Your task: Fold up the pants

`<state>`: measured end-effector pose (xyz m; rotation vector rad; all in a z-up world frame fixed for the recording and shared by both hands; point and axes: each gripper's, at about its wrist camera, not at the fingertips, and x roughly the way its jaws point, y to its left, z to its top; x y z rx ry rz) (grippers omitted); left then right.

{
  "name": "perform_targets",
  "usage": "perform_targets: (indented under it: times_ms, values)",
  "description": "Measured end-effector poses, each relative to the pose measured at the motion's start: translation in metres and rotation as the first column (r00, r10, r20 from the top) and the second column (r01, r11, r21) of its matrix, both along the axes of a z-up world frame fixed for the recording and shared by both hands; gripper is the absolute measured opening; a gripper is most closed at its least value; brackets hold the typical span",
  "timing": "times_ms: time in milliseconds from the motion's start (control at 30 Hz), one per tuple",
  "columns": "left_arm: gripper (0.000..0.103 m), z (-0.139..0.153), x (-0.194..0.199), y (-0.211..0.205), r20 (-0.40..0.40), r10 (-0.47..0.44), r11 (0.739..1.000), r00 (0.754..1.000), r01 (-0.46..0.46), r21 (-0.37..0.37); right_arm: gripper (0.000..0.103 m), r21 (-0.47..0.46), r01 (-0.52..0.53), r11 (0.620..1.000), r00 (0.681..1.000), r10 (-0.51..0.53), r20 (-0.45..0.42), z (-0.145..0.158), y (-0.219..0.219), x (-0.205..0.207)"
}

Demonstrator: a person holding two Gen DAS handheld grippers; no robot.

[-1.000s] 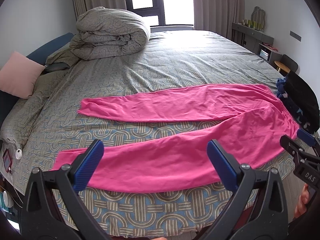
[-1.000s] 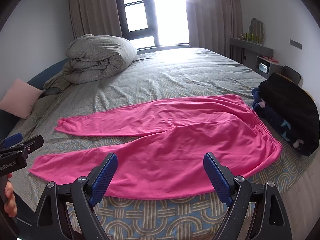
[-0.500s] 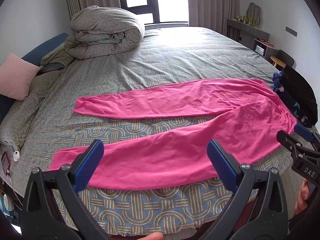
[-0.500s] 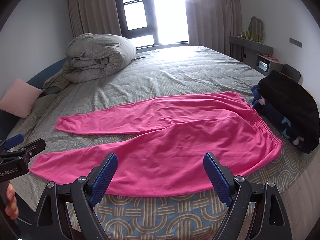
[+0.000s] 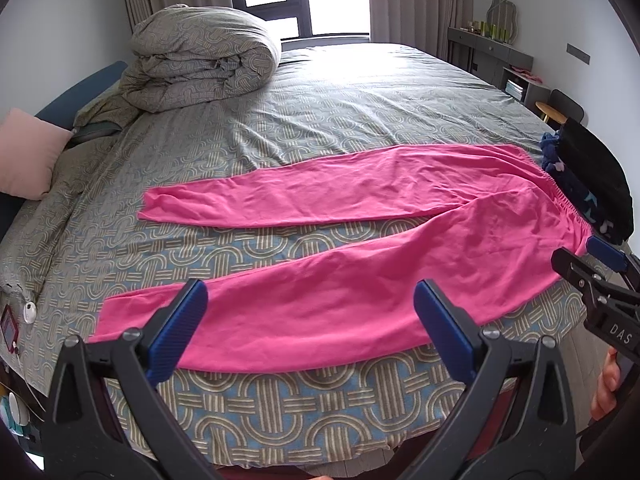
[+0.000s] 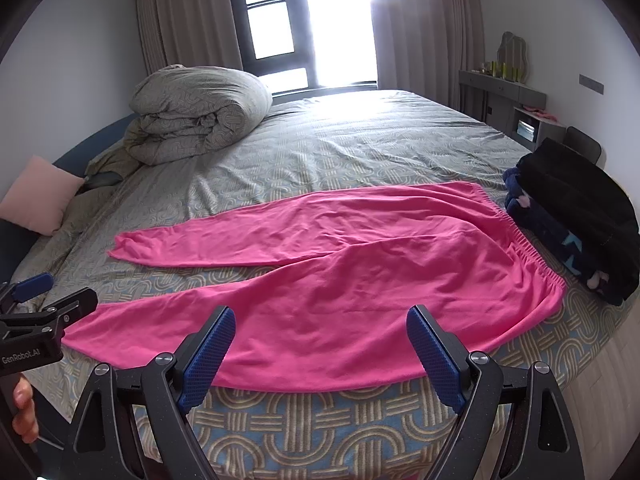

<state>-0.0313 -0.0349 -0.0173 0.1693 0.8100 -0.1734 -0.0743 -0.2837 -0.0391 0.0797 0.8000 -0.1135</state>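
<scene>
Pink pants (image 5: 340,248) lie flat on the bed, legs spread apart and pointing left, waistband at the right; they also show in the right wrist view (image 6: 340,280). My left gripper (image 5: 310,300) is open and empty, held above the near leg at the bed's front edge. My right gripper (image 6: 320,328) is open and empty, above the near leg closer to the waistband. Each gripper shows at the edge of the other's view: the right one (image 5: 600,280), the left one (image 6: 44,304).
The bed (image 5: 360,92) has a patterned grey cover. A rolled duvet (image 5: 200,52) sits at the far left, a pink pillow (image 5: 28,156) beside it. Dark clothes (image 6: 580,216) are piled at the right edge beside the waistband. A sideboard (image 6: 504,92) stands against the right wall.
Both grippers have pulled back and risen slightly, so the pants sit a little lower and farther in view. The pants have not moved. Both stay open.
</scene>
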Motion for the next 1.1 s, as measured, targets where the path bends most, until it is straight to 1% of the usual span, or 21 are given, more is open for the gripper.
perform_targets:
  times_ms: [367,1100]
  values:
    - [0.102,-0.0027,-0.0009,-0.0015,-0.011,-0.028,1.000,1.000,0.028,-0.013,0.089,0.002,0.011,1.000,1.000,-0.011,-0.010,-0.0016,-0.0012,0.0008]
    - [0.102,-0.0103,0.0041,-0.0008,-0.039,-0.032,0.999,0.999,0.031,-0.010,0.089,0.004,0.011,1.000,1.000,-0.011,-0.020,-0.0062,-0.0037,0.0056]
